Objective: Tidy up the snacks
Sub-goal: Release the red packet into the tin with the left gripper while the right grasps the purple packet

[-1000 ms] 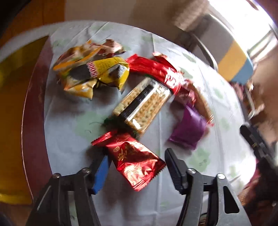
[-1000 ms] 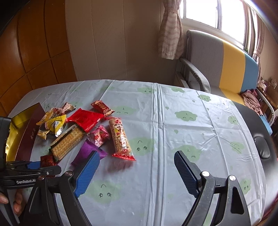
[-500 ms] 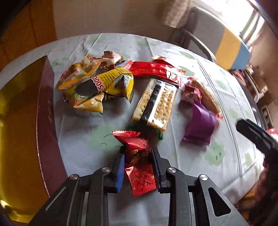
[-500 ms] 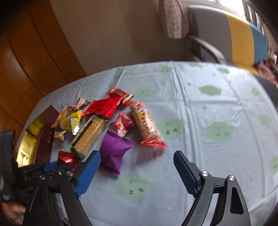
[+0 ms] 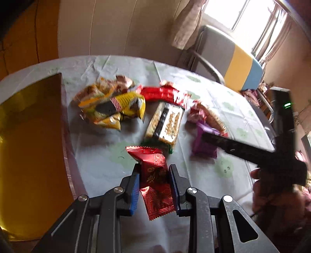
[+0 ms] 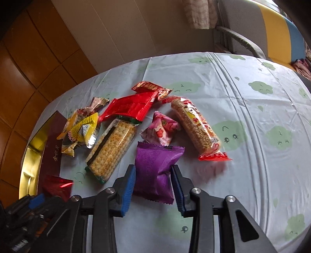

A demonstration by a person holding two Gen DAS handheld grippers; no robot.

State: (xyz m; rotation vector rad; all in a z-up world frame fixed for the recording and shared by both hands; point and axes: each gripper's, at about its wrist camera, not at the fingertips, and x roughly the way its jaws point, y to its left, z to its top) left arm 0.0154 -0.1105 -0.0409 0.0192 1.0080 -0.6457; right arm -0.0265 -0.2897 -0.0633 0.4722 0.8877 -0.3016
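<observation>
The red snack packet [image 5: 155, 181] is clamped between the fingers of the left gripper [image 5: 154, 184], lifted off the worktop [image 6: 252, 136]. The purple packet [image 6: 155, 167] is enclosed by the right gripper [image 6: 153, 183], both pads touching it. Just ahead of it, the cracker pack [image 6: 112, 149] is seen.

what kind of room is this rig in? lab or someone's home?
Most likely a home living or dining room, not a lab: a cloud-print tablecloth on the table, a grey, yellow and blue armchair beside a curtained window, and wood wall panelling.
</observation>
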